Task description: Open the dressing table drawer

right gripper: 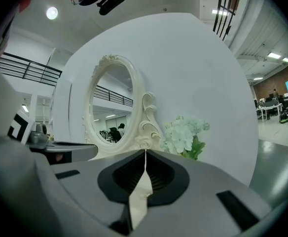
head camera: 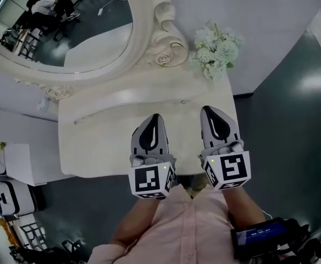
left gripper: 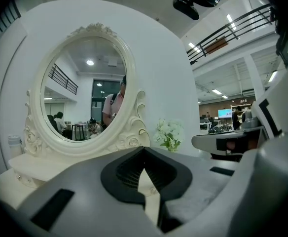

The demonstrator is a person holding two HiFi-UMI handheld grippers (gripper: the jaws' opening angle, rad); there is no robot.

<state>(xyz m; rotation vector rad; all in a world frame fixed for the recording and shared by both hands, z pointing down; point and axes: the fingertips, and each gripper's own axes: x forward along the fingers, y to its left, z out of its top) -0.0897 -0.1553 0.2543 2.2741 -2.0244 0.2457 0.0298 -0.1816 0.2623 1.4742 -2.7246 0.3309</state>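
Head view: we hold the left gripper [head camera: 155, 116] and right gripper [head camera: 208, 110] side by side over the dressing table [head camera: 103, 117], at its 6 o'clock edge. Both pairs of jaws are closed on nothing; its drawer front is hidden.

Left tongs [left gripper: 144, 148] tip to tip before oval mirror [left gripper: 85, 88]; white flowers [left gripper: 169, 134] beside its frame

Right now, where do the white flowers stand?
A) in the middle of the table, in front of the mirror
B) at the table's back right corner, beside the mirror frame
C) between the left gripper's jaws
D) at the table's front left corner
B: the head view shows the flowers at the back right of the table, just right of the mirror frame.
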